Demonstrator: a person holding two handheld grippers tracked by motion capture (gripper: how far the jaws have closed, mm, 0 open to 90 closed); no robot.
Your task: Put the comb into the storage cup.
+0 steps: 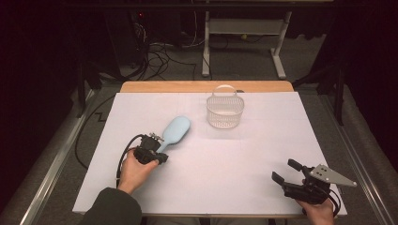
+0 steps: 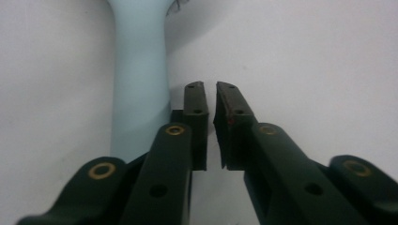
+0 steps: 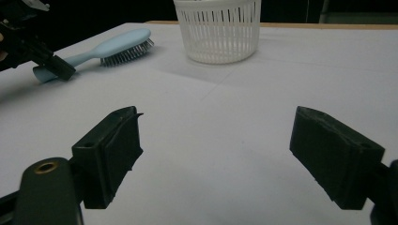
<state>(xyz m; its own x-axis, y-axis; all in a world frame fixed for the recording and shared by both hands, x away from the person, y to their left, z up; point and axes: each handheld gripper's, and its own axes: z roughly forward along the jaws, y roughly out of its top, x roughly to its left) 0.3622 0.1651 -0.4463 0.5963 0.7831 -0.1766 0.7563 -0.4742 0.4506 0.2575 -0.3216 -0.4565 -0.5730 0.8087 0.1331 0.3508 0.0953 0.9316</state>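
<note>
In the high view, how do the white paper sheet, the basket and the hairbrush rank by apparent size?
1. white paper sheet, by far the largest.
2. white basket.
3. light blue hairbrush.

The basket and the hairbrush look nearly alike; the basket lies farther from the camera, so their order is unsure.

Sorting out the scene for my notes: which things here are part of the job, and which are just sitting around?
In the job: light blue hairbrush, left gripper beside its handle, white basket.
Lying about: right gripper resting open, frame legs beyond the table.
</note>
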